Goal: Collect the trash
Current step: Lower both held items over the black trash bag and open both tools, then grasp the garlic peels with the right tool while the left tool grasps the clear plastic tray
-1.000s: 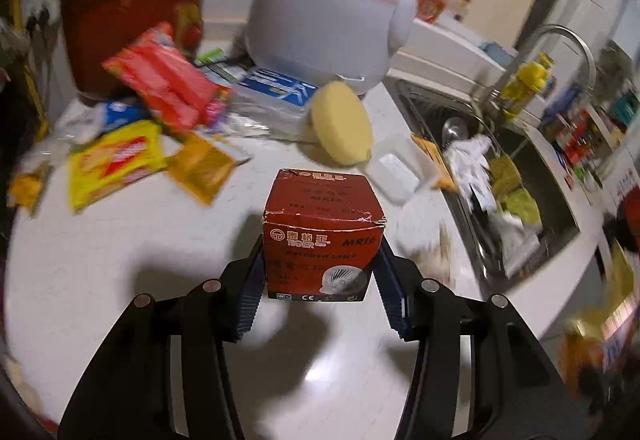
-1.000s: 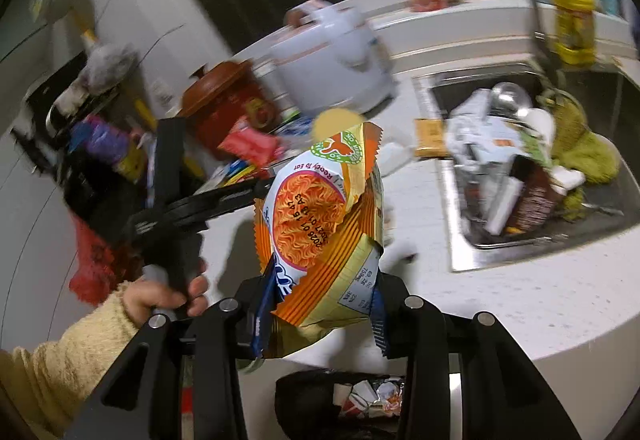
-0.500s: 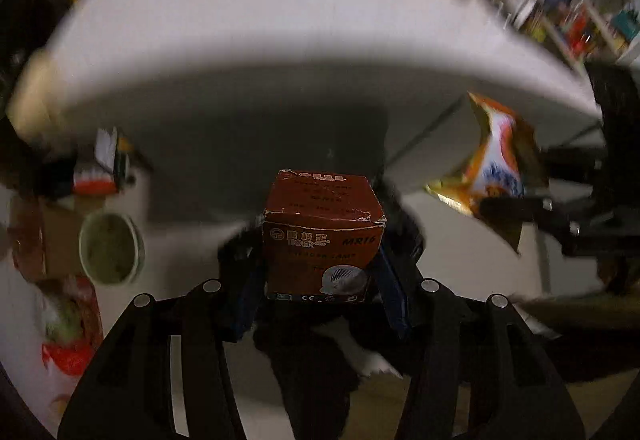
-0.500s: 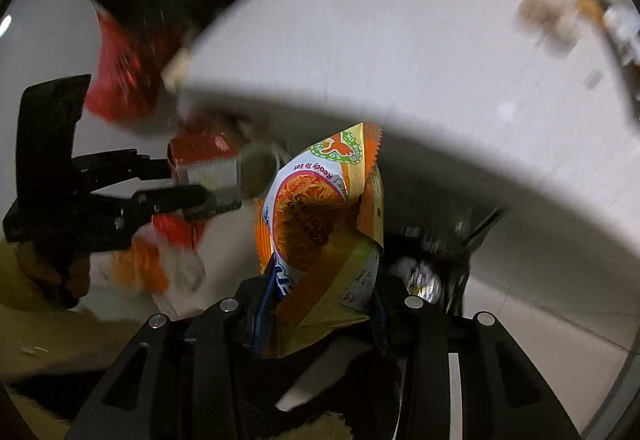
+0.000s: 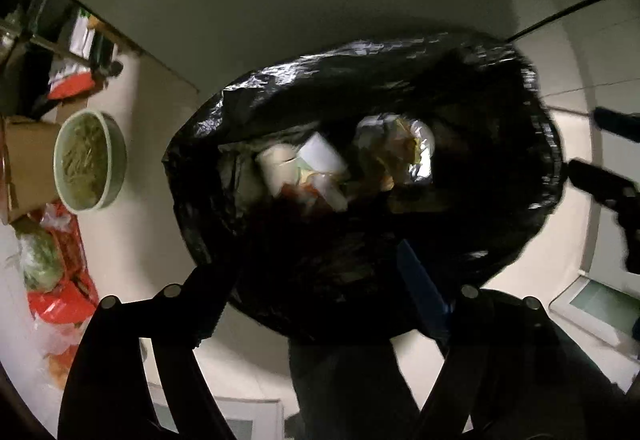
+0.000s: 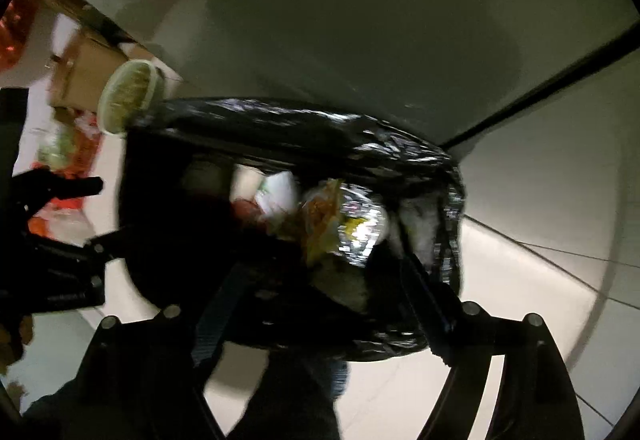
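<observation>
Both the left gripper (image 5: pixel 320 280) and right gripper (image 6: pixel 316 304) hang wide open and empty over the black bag (image 5: pixel 500 240) (wrappers inside); lifting straight up avoids snagging its rim.

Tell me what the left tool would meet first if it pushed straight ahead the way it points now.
Most likely the open black trash bag: the left tool points into its mouth with jaws apart and empty. Going on, it would probably meet the white cups and wrappers inside, though depth is hard to judge.
</observation>
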Tool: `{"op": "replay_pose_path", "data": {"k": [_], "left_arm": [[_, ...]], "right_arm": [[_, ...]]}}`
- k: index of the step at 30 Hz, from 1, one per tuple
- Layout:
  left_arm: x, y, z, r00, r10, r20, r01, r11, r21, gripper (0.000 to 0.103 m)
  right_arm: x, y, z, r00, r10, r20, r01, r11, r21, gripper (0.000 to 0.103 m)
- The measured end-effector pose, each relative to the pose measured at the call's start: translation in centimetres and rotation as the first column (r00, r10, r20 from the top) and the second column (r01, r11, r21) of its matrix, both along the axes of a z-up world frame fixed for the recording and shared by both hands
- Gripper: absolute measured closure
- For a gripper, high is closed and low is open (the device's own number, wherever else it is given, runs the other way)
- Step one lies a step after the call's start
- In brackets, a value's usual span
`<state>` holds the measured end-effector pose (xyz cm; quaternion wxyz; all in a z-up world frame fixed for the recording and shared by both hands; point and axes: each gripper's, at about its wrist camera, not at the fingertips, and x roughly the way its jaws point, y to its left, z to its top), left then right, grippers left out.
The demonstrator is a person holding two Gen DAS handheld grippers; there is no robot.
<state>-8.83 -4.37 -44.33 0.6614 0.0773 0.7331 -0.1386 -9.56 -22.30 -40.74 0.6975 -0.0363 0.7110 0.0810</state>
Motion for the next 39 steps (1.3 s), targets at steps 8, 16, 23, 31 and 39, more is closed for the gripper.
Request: {"op": "replay_pose_path", "data": {"k": [8,16,23,31,39], "left_arm": [[-1.5,0.3,8.7,0.987,-0.078,0.138,0.089,0.993,-0.079,0.025],[-1.8,-1.1,26.1,0.923,-0.062,0.380,0.159,0.960,-0.229,0.014],[2.3,-3.8,35.2,0.797,0.054,0.601,0.130,0.957,-0.259,0.013],[8.6,-5.9,37.9,0.782,0.169,0.600,0.047,0.944,-0.326,0.013],[13.1,-9.8,38.9,0.769,0.144,0.623,0.075,0.947,-0.312,0.013]], "right_arm": [[-0.7,0.1,8.5,0.995,0.020,0.096,-0.031,0.992,0.122,0.023],[0.7,-3.1,32.2,0.811,-0.156,0.564,-0.045,0.944,0.326,0.005],[9.1,-9.3,35.7,0.648,-0.331,0.686,0.244,0.943,0.224,0.005],[18.2,-14.2,29.3,0.723,-0.433,0.539,0.399,0.898,0.185,0.019],[16.0,-14.5,30.2,0.733,-0.415,0.538,0.349,0.910,0.226,0.051]]}}
